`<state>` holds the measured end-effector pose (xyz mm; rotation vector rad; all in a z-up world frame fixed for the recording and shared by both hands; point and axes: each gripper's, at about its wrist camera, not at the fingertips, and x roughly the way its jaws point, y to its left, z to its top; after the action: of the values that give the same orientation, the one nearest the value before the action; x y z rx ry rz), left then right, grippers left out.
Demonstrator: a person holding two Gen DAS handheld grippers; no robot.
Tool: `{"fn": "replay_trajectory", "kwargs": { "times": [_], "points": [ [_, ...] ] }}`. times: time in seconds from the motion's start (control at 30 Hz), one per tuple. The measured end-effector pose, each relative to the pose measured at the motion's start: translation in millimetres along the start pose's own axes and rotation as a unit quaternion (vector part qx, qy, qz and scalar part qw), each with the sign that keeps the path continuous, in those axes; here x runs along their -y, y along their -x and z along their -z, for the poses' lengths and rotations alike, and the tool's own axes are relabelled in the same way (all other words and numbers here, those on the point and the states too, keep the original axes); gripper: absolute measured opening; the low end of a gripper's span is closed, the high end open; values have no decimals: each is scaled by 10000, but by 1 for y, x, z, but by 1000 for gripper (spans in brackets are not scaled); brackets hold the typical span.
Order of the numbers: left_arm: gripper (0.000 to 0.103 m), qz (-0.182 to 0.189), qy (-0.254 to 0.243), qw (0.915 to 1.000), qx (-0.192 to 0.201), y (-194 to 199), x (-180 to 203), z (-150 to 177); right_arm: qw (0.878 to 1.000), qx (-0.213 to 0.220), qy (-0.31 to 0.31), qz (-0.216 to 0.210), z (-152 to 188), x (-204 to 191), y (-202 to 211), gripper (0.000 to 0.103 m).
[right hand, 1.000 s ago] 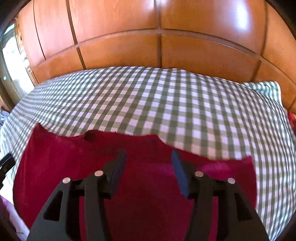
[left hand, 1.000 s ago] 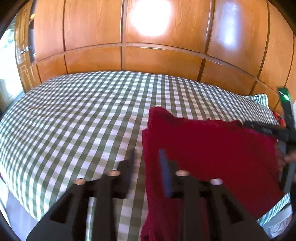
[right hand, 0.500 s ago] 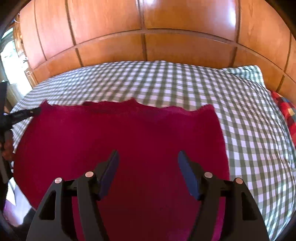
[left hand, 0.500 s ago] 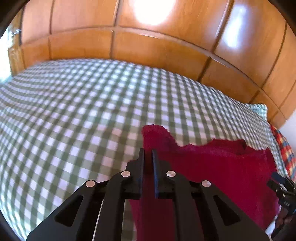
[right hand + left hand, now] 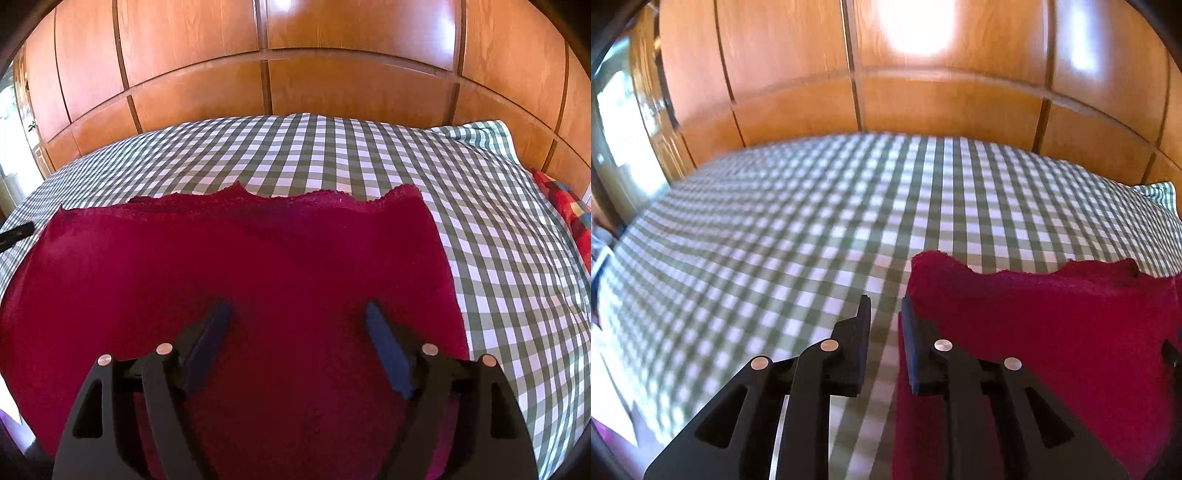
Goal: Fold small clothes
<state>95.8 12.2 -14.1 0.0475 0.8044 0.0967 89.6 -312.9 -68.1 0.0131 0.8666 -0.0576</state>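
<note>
both wrist views face the headboard point(image 5: 942, 107), sharing the cloth point(image 5: 240, 280).

The red garment point(image 5: 236, 266) is a matt, fuzzy knit with a rough, frayed-looking edge. Under it the checked bedsheet point(image 5: 332, 155) is smooth woven cloth. The wall panels point(image 5: 351, 85) are glossy varnished wood (bright glare on them). Both grippers, left point(image 5: 885, 314) and right point(image 5: 299, 314), look like matt black plastic with shiny metal rivets.
</note>
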Motion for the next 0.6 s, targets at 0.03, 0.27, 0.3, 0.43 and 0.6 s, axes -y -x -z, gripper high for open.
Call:
{"fn": "replay_trajectory", "kwargs": {
  "times": [0.03,0.27,0.3,0.43,0.6],
  "points": [
    [16,22,24,10000,66,8,0,2,10000,13,7,9,0,0,0,77],
    [16,240,-118,9992,294,47,11,34,10000,37,13,-21,0,1,1,77],
    [16,275,-162,9991,279,48,15,37,10000,34,12,-24,0,1,1,77],
    [16,401,-298,9987,82,38,25,50,10000,25,-3,-43,0,1,1,77],
    [16,334,-356,9988,-47,25,28,62,10000,-9,-31,-90,-2,2,1,77]
  ]
}}
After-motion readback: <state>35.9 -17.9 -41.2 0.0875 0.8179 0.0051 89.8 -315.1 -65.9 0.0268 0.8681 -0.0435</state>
